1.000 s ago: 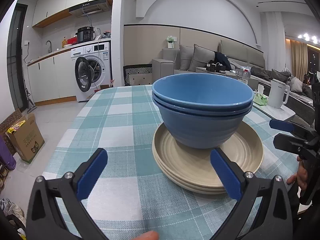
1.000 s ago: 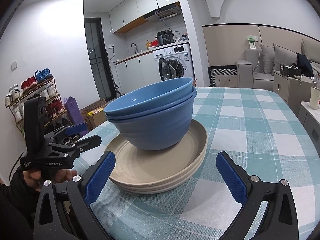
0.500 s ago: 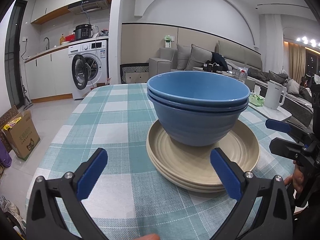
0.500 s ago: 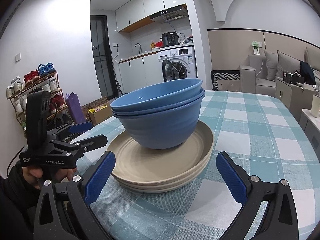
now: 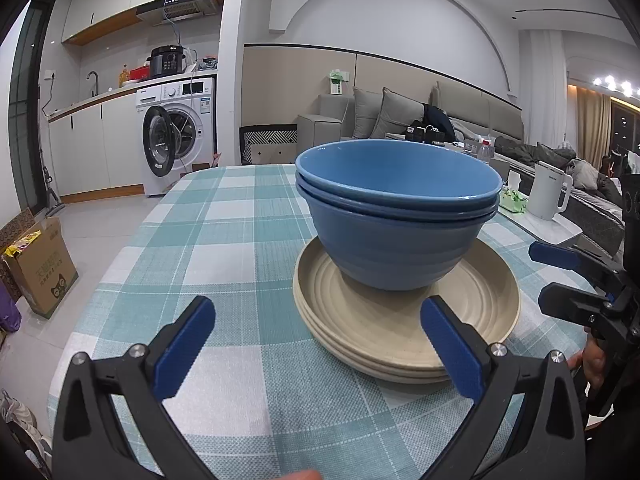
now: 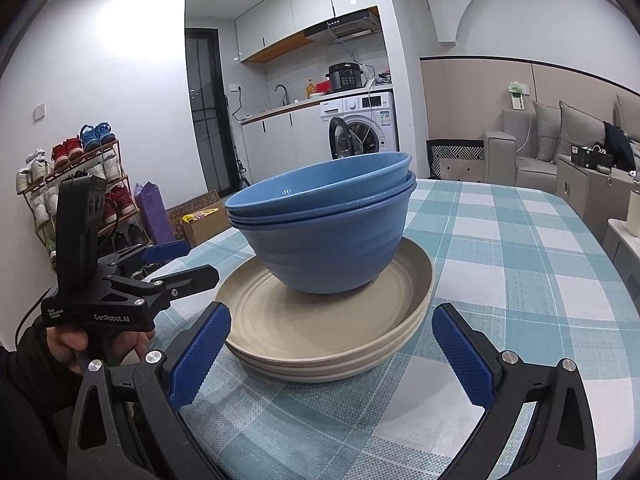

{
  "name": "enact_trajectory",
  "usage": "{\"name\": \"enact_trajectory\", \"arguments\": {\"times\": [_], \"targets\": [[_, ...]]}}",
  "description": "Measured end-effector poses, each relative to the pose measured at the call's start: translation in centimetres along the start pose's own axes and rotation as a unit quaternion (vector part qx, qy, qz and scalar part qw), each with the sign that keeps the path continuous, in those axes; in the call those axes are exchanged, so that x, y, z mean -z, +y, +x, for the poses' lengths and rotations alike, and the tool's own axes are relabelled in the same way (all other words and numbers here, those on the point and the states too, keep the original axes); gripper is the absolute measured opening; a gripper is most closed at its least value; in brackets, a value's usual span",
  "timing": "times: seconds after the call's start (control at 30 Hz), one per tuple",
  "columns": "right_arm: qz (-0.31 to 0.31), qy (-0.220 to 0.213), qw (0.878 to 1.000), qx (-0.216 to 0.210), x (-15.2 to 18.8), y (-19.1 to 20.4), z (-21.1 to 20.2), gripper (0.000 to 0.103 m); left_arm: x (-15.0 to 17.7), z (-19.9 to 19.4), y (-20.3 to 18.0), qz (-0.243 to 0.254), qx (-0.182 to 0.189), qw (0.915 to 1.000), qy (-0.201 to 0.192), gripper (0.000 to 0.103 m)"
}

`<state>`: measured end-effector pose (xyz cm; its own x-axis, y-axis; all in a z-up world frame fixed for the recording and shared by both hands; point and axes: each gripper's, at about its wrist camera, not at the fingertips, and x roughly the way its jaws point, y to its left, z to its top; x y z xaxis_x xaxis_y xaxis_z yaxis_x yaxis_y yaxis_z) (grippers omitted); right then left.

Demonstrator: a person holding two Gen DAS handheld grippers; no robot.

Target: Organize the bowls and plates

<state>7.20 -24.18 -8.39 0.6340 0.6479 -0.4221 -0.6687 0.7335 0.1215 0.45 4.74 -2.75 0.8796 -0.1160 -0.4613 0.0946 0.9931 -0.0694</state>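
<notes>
Nested blue bowls point(image 5: 396, 224) point(image 6: 328, 228) sit on a stack of beige plates point(image 5: 404, 332) point(image 6: 328, 332) on the checked tablecloth. My left gripper point(image 5: 318, 344) is open, held back from the near side of the stack with nothing between its blue pads. My right gripper point(image 6: 330, 354) is also open and empty, just short of the plates' rim. Each gripper shows in the other's view: the right gripper point(image 5: 560, 280) at the right edge, the left gripper point(image 6: 180, 264) at the left, held by a hand.
The teal checked table point(image 5: 224, 240) stretches beyond the stack. A white kettle point(image 5: 548, 196) stands on a side surface at the right. A cardboard box point(image 5: 36, 268) is on the floor at the left, with a washing machine point(image 5: 176, 136) and sofa further back.
Both grippers have drawn slightly back and up from the stack. The bowls and plates have not moved, and both grippers stay open.
</notes>
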Motion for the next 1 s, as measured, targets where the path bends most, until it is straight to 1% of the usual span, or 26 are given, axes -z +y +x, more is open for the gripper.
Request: {"name": "enact_trajectory", "arguments": {"times": [1.0], "targets": [[-0.011,0.007,1.0,-0.002,0.37,0.65,0.37,0.102,0.07,0.06,0.02,0.0,0.001,1.0,0.001,0.103]]}}
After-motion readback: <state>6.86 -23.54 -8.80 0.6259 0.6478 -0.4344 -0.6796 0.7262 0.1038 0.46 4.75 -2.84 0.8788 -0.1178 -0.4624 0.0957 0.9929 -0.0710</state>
